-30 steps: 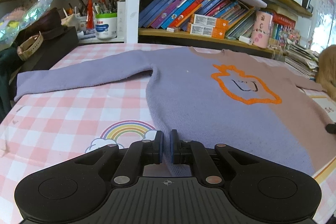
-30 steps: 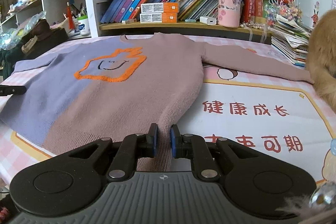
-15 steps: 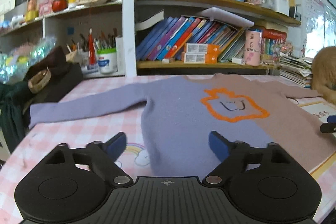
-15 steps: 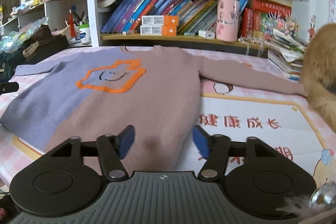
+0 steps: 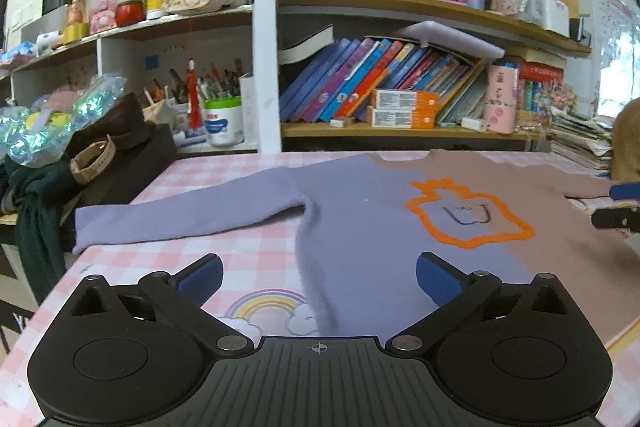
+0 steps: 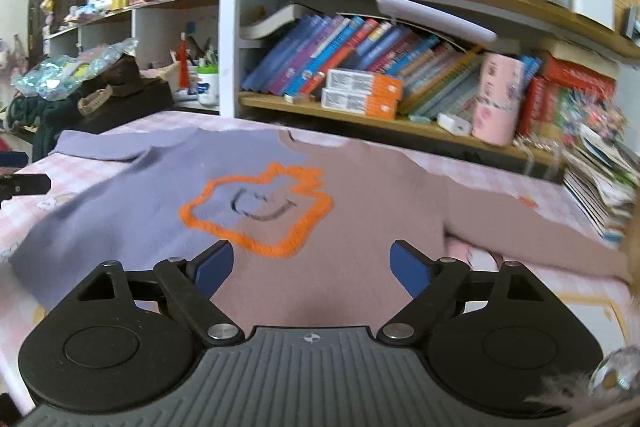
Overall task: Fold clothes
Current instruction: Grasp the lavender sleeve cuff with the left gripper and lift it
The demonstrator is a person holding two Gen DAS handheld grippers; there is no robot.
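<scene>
Both pinched hems are released since a second ago; my left gripper (image 5: 318, 277) and right gripper (image 6: 312, 265) are opening, nothing between them; the lilac-and-mauve knit sweater with an orange outline (image 5: 400, 227) lies flat on the pink checked tablecloth (image 5: 256, 251); only the right view shows stacked magazines (image 6: 600, 183); writing blurred.

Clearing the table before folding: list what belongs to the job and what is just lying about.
Job: sweater, spread flat; left gripper and right gripper, both opening, nothing between them.

Lying about: books, pink cup, pen tub, dark bag.
</scene>
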